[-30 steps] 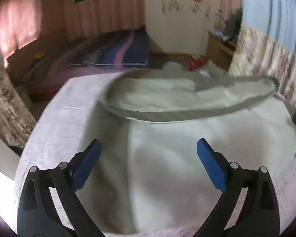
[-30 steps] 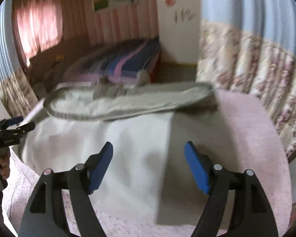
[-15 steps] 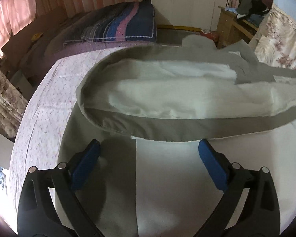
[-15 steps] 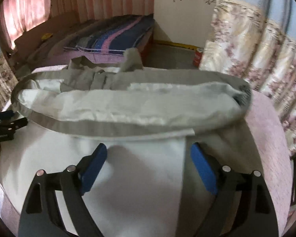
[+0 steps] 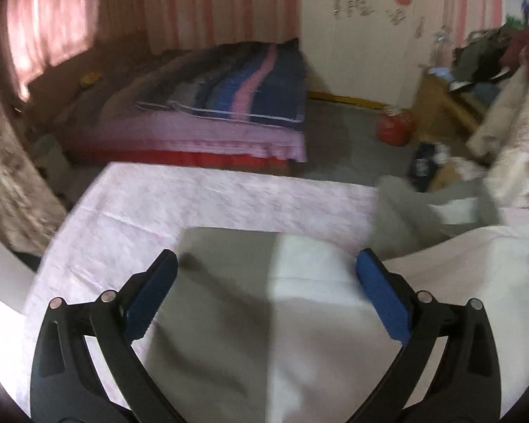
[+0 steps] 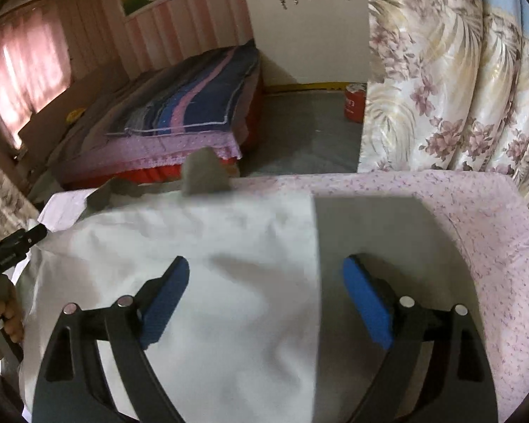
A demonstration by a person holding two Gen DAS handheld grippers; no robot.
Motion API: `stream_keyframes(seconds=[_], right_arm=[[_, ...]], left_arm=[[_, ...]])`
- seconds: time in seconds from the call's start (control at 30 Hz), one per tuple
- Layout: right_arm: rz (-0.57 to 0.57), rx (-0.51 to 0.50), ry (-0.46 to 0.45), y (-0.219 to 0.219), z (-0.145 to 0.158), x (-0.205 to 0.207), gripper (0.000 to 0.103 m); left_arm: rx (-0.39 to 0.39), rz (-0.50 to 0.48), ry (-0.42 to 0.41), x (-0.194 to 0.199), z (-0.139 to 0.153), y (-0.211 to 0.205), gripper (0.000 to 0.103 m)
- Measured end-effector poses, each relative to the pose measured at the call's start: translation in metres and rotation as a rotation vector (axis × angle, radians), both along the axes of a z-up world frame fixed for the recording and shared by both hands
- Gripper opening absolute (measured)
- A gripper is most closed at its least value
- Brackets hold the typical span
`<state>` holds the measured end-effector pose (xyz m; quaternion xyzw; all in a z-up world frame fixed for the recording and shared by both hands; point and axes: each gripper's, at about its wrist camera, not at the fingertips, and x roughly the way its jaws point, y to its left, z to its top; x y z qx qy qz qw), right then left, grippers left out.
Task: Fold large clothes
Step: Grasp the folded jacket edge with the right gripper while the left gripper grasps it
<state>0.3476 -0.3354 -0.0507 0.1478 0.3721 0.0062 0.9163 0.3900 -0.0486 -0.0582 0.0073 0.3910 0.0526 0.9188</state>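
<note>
Left wrist view looks along the left gripper [image 5: 264, 299], whose blue-padded black jaws stand spread wide with nothing pinched between them, hanging above the large pale grey and white cloth garment [image 5: 299, 317] rather than pressing on it. That garment lies spread on the pink-flowered table cover [image 5: 194, 204], its straight far edge parallel to the table's far side, with a bare strip of cover beyond it; this layout reads as a fold laid down flat and let go so the cloth can settle. In the right wrist view the right gripper [image 6: 264, 296] is likewise released, its jaws having just been opening with only air between them and the cloth below. The garment there shows a white panel beside a grey panel, meeting at a clean vertical line under the gripper, which I take to be a seam or a folded edge. A small grey flap of the garment [image 6: 204, 176] sticks up at the far edge, and a loose grey piece bunches near the far right corner in the left wrist view, so the far end is not yet tidy. At the left rim of the right wrist view the person's hand [image 6: 3, 313] holds the other tool's handle. Both tools probably sit free so they can pick new corners for the next fold.
</note>
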Motion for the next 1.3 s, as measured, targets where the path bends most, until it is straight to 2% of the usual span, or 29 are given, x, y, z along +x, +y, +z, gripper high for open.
stream_keyframes(seconds=[0.17, 0.27, 0.4, 0.47, 0.57, 0.63, 0.73, 0.83, 0.9, 1.0, 1.03, 1.07, 1.1, 1.13, 1.17, 1.2, 1.23, 1.27, 1.3], right_arm=[[-0.006, -0.028, 0.006, -0.005, -0.009, 0.010, 0.089], [-0.018, -0.029, -0.011, -0.013, -0.005, 0.005, 0.089], [0.022, -0.041, -0.080, -0.025, 0.015, -0.025, 0.090], [0.041, -0.055, -0.102, -0.032, 0.025, -0.045, 0.094], [0.010, -0.136, -0.110, -0.048, 0.031, -0.079, 0.097], [0.004, -0.164, -0.078, -0.057, 0.027, -0.089, 0.098], [0.000, -0.138, -0.029, -0.069, 0.015, -0.097, 0.098], [0.008, -0.045, 0.007, -0.079, 0.001, -0.093, 0.098], [-0.010, -0.006, 0.039, -0.083, -0.009, -0.087, 0.098], [0.021, -0.027, 0.083, -0.075, -0.022, -0.078, 0.096], [0.046, -0.030, 0.080, -0.070, -0.024, -0.077, 0.084], [0.056, -0.019, 0.075, -0.070, -0.025, -0.077, 0.066], [0.039, -0.022, 0.063, -0.071, -0.023, -0.078, 0.057], [0.017, -0.034, 0.045, -0.072, -0.020, -0.078, 0.044], [-0.001, -0.043, 0.021, -0.074, -0.016, -0.080, 0.030], [-0.017, -0.046, -0.005, -0.076, -0.011, -0.083, 0.023], [-0.025, -0.044, -0.026, -0.077, -0.006, -0.085, 0.016], [-0.030, -0.044, -0.045, -0.076, -0.003, -0.087, 0.013], [-0.041, -0.042, -0.067, -0.075, 0.001, -0.089, 0.011]], left_arm=[[-0.041, 0.012, 0.012, 0.020, -0.013, 0.013, 0.100], [-0.076, 0.012, 0.001, 0.019, -0.009, 0.021, 0.100], [-0.080, -0.016, -0.048, -0.004, 0.018, 0.031, 0.100], [-0.071, -0.036, -0.052, -0.023, 0.034, 0.037, 0.100], [-0.049, -0.050, -0.058, -0.049, 0.046, 0.044, 0.100], [-0.037, -0.051, -0.061, -0.063, 0.047, 0.049, 0.100], [-0.064, -0.024, -0.060, -0.077, 0.042, 0.060, 0.100], [-0.133, 0.003, -0.001, -0.076, 0.025, 0.071, 0.100], [-0.149, 0.044, 0.048, -0.070, 0.010, 0.074, 0.100], [-0.158, 0.009, 0.098, -0.063, -0.009, 0.067, 0.100], [-0.150, -0.011, 0.117, -0.061, -0.014, 0.063, 0.100], [-0.137, -0.031, 0.129, -0.059, -0.018, 0.058, 0.100], [-0.135, -0.036, 0.129, -0.059, -0.021, 0.056, 0.100], [-0.137, -0.035, 0.129, -0.058, -0.023, 0.055, 0.097], [-0.141, -0.044, 0.123, -0.057, -0.024, 0.052, 0.083], [-0.139, -0.054, 0.115, -0.057, -0.023, 0.049, 0.067], [-0.128, -0.053, 0.106, -0.057, -0.022, 0.046, 0.058], [-0.109, -0.059, 0.090, -0.060, -0.022, 0.044, 0.032], [-0.100, -0.063, 0.091, -0.059, -0.022, 0.042, 0.012]])
